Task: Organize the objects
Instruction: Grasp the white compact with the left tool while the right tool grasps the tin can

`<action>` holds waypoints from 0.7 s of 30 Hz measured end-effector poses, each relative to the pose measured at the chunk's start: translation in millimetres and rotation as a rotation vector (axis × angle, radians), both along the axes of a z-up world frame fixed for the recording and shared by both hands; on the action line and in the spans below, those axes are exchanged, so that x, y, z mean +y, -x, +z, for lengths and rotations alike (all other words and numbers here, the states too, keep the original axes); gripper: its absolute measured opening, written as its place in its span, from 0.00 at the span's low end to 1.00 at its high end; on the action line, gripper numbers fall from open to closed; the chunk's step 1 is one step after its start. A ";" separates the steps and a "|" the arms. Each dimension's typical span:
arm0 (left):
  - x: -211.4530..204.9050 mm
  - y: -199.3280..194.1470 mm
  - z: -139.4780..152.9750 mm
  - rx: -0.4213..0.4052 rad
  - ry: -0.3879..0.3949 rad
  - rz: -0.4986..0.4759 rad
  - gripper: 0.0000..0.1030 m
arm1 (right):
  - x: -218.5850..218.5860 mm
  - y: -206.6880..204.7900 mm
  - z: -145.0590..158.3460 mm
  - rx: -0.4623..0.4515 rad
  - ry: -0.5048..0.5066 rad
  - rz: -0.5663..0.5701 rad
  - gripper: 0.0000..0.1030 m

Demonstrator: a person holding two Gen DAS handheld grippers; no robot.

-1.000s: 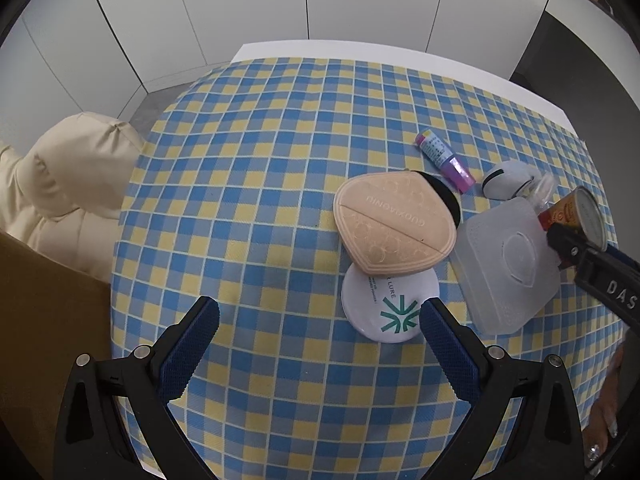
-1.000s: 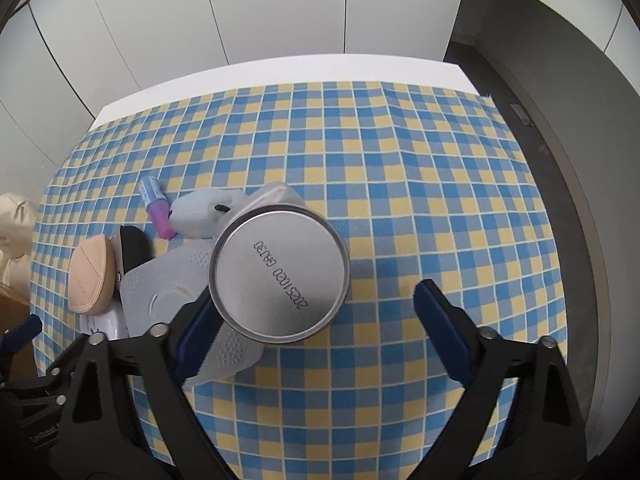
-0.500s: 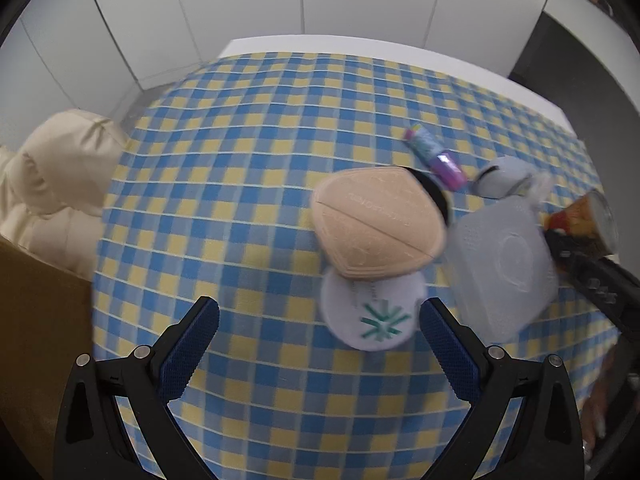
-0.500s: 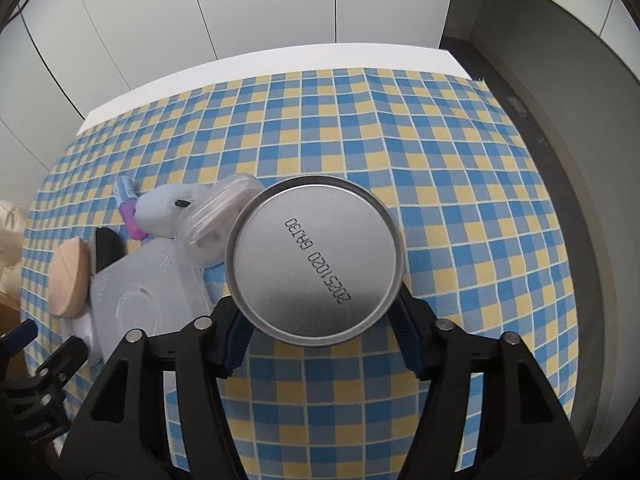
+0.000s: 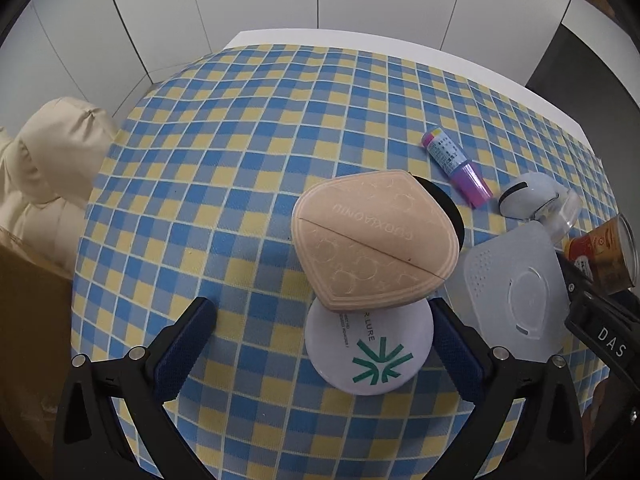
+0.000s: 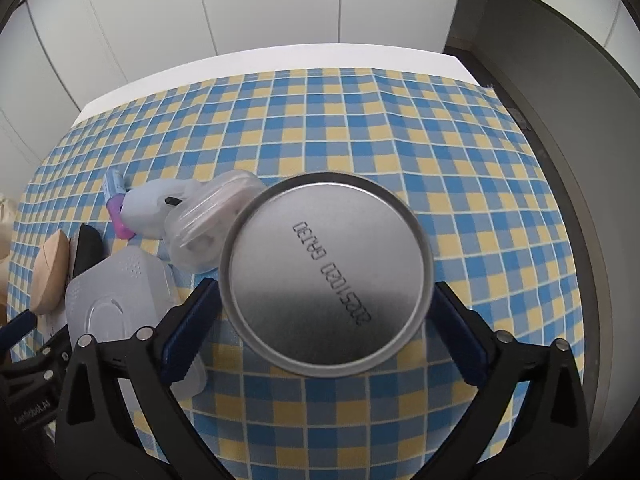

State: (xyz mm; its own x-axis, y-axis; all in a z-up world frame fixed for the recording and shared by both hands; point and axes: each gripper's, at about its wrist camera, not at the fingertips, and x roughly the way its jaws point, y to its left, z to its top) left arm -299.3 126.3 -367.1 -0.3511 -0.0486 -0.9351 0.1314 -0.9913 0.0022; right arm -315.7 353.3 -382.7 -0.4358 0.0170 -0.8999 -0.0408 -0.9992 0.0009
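The can [image 6: 326,274] fills the centre of the right wrist view, its dull metal end hiding its body and whatever it rests on. The right gripper [image 6: 320,320] has just been opening; its jaws now stand wide beside the rim, contact unclear. The left gripper [image 5: 324,344] gapes empty over the checked cloth [image 5: 240,140], a matte peach puff [image 5: 372,240] overlapping a white disc [image 5: 370,350].

Checked cloth [image 5: 224,184], blue/yellow/white, covers most of the counter [image 5: 400,46]; bare white strip shows along far edge. White panelled wall [image 5: 260,0] behind. Cream padded cushion [image 5: 52,168] off the counter's left edge, w/ brown surface [image 5: 28,320] below it. Dark grey floor [image 6: 580,128] past right edge.
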 end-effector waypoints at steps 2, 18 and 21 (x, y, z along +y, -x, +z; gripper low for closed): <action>0.1 -0.5 -0.4 0.003 0.000 -0.001 0.99 | -1.3 0.7 -0.5 -0.007 0.001 0.009 1.00; -9.2 11.1 12.8 -0.006 -0.017 0.017 0.56 | 2.2 -9.3 19.3 0.010 -0.031 -0.009 0.58; -12.6 12.9 14.1 -0.012 -0.015 0.034 0.56 | 0.7 -11.9 28.6 0.014 -0.074 0.004 0.58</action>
State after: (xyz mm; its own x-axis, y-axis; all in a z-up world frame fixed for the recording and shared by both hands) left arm -312.2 113.7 -353.0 -0.3381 -0.0464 -0.9400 0.1649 -0.9862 -0.0107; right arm -303.8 354.0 -354.0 -0.4483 0.0817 -0.8901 -0.0373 -0.9967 -0.0727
